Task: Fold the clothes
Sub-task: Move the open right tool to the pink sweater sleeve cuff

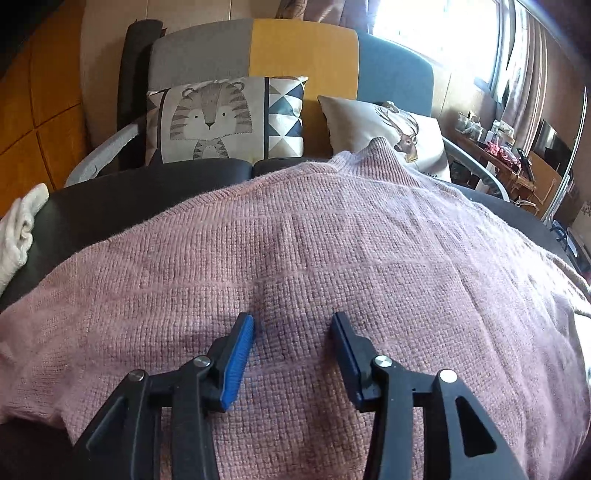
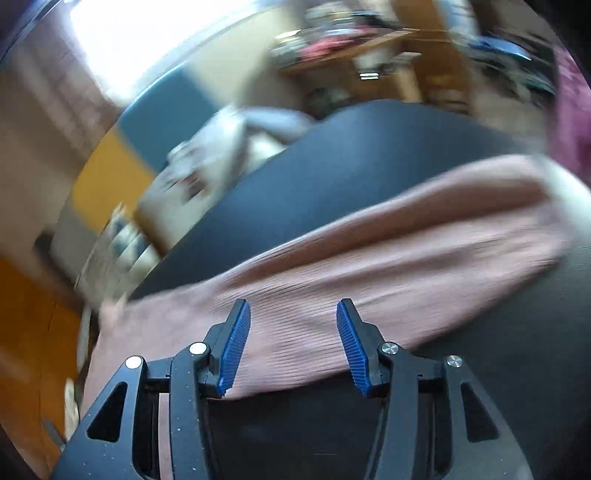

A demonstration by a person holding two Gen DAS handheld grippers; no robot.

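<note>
Left wrist view: pink knit sweater (image 1: 314, 258) spread flat across the dark surface (image 1: 92, 206), filling the middle and lower frame, collar toward the upper right. Left gripper (image 1: 293, 325) at bottom centre, over the sweater's lower middle, jaws wide apart, blue pads facing each other, nothing pinched between them; only knit showing in the gap. Cannot tell whether the fingertips touch the cloth. Tiger cushion (image 1: 225, 120) upright at upper centre against the sofa back (image 1: 303, 51); deer cushion (image 1: 388, 133) just to its right, partly behind the collar. White cloth (image 1: 20, 229) bunched at the left edge. Window (image 1: 436, 33) bright at upper right, cluttered desk (image 1: 517, 158) below it at the right.

Right wrist view: heavily blurred and tilted. Right gripper (image 2: 293, 317) at bottom centre, jaws apart, empty. Pink sleeve (image 2: 388, 251) of the sweater lying as a band from lower left to the right edge across the dark surface (image 2: 351, 166), passing behind the pads. Sofa back (image 2: 110, 177) smeared at the left, desk at the top.
</note>
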